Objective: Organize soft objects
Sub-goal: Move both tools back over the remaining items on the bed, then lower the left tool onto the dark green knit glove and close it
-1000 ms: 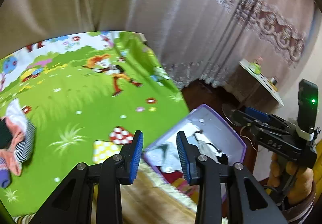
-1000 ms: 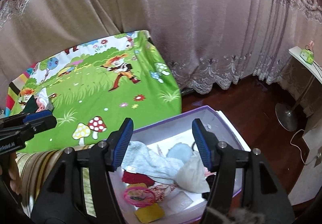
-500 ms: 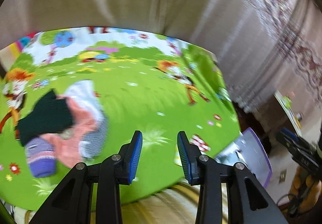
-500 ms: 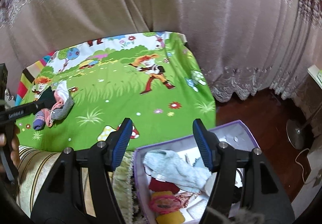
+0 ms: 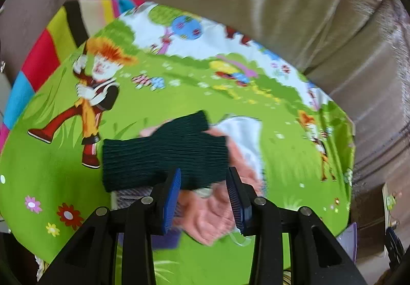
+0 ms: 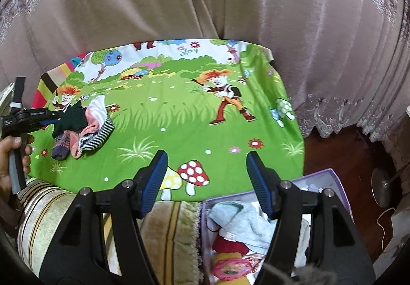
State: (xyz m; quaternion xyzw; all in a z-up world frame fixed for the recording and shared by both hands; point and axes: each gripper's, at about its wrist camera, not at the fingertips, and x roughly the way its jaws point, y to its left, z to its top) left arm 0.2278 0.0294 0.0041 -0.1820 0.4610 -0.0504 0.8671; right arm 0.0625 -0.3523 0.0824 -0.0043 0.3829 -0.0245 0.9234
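Observation:
A pile of soft things lies on the green cartoon sheet point(image 5: 51, 172): a dark green knit piece point(image 5: 164, 154) on top, pink cloth point(image 5: 212, 213), white cloth point(image 5: 243, 128) and a purple sock point(image 5: 164, 239). My left gripper point(image 5: 203, 198) hangs open right over this pile, its pads either side of the green knit's near edge and the pink cloth. From the right wrist view the pile point(image 6: 84, 128) sits far left with the left gripper point(image 6: 57, 117) at it. My right gripper point(image 6: 206, 177) is open and empty above the sheet's front edge.
A purple-rimmed box point(image 6: 330, 175) at lower right holds a light blue cloth point(image 6: 238, 218) and other soft items. A striped blanket point(image 6: 46, 205) lies along the front edge. Curtains point(image 6: 205, 3) hang behind. A fan base point(image 6: 381, 190) stands on the dark floor.
My left gripper swung left from above the box to over the pile and rolled. The right gripper drifted left, so the box now sits at the lower right of its view.

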